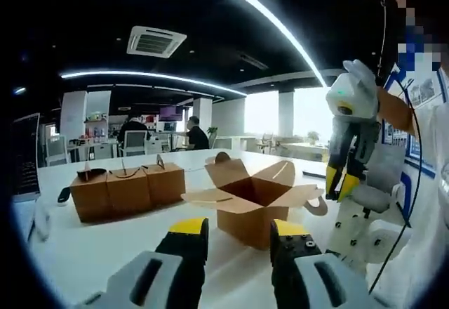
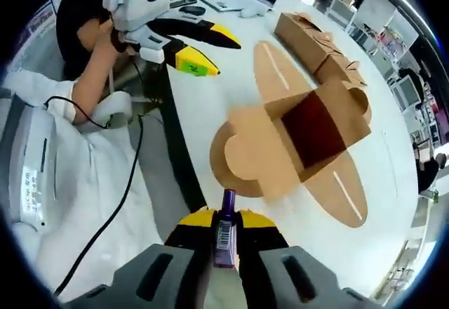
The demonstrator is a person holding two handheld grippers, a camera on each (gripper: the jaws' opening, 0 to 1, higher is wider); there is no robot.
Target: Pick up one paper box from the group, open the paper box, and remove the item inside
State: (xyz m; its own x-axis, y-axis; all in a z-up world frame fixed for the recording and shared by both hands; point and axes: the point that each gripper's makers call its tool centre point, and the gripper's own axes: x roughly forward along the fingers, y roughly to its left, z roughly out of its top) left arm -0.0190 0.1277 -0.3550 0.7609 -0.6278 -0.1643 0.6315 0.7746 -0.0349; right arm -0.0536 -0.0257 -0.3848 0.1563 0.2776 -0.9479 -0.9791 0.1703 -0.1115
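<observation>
An open brown paper box (image 1: 256,200) stands on the white table (image 1: 105,253) with its flaps spread, just beyond my left gripper (image 1: 239,230), whose jaws stand open and hold nothing. From above, the open box (image 2: 309,130) shows a dark inside. My right gripper (image 2: 226,219) is shut on a small purple item (image 2: 226,237) with a barcode label, held over the table's edge near the box. To the right of the box, the right gripper (image 1: 339,184) hangs above table height. The left gripper (image 2: 209,50) shows open. Three closed boxes (image 1: 128,191) sit in a row at left.
The closed boxes (image 2: 317,42) lie beyond the open one. A black object (image 1: 63,195) lies left of the row. Two people (image 1: 193,135) sit at far desks. A keyboard and papers (image 2: 217,1) lie at the table's far end. A cable (image 2: 133,182) hangs off the person's white sleeve.
</observation>
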